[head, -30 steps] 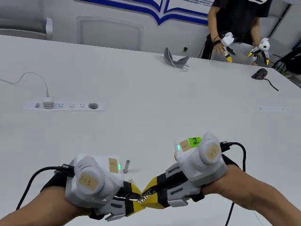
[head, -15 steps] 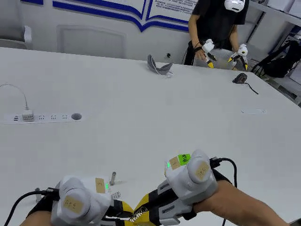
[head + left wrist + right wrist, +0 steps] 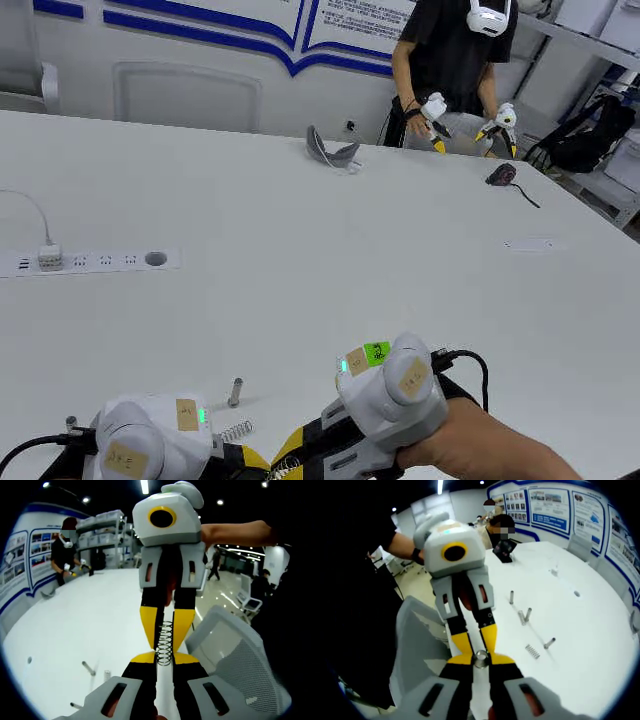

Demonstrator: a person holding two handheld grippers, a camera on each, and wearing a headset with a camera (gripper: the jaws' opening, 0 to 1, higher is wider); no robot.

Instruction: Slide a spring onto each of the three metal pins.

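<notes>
Left gripper view: spring (image 3: pixel 164 642) points straight ahead.

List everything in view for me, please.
table: one, white, under everything.
power strip: one, white, table's left.
pins: at least three, metal, near the grippers.
loose spring: one, silver, lying beside a pin.
held spring: one, silver, between both grippers' tips.
curved thing: one, grey, far edge.
corded device: one, black, far right.
chair: one, grey, beside the table.
other person: one, black top, far side.
left gripper: one, white with yellow-black jaws, shut on held spring.
right gripper: one, same colours, shut on held spring.
</notes>
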